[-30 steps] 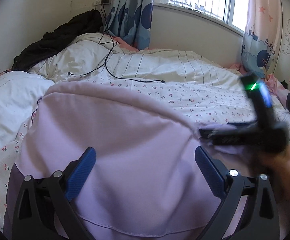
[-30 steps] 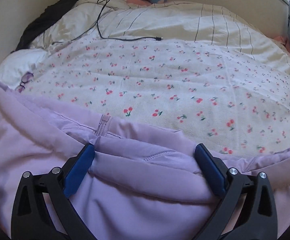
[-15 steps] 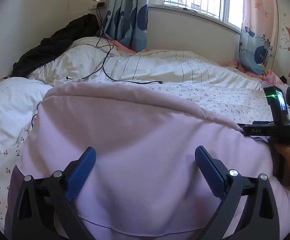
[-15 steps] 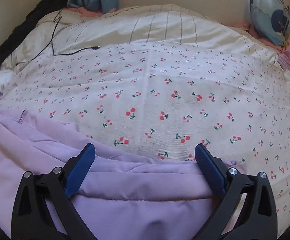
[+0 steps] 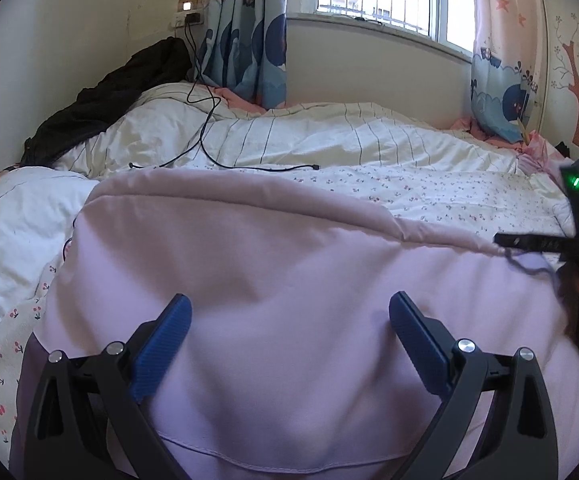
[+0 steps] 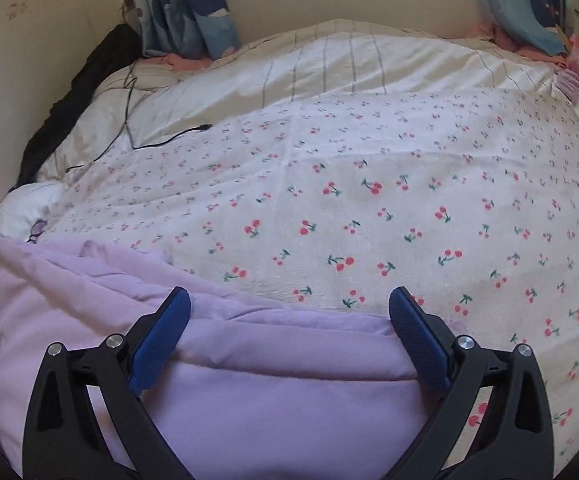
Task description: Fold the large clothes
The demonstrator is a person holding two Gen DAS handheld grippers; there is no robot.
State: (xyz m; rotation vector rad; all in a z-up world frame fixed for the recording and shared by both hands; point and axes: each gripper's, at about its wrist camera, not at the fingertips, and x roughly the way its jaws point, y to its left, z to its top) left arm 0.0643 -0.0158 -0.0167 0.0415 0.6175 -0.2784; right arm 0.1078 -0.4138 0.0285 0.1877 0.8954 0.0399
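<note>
A large lilac garment [image 5: 273, 280] lies folded on the cherry-print bed sheet [image 5: 449, 192]. My left gripper [image 5: 289, 320] is open, its blue fingers spread just above the garment's smooth top layer. My right gripper [image 6: 289, 316] is open over the garment's right end [image 6: 273, 380], where layered folds and a hem show. The right gripper also appears at the right edge of the left wrist view [image 5: 549, 244], by the garment's far fold. Nothing is held by either gripper.
A striped white duvet [image 5: 349, 136] lies along the far side under the window. A black charging cable [image 5: 217, 160] trails over it. A dark garment [image 5: 101, 108] is piled at the far left corner. A white pillow [image 5: 17, 216] lies left. Curtains [image 5: 245, 40] hang behind.
My right gripper has swung rightward along the garment's edge, so its view has left the zipper and now shows the right end. The left gripper has stayed nearly still.
</note>
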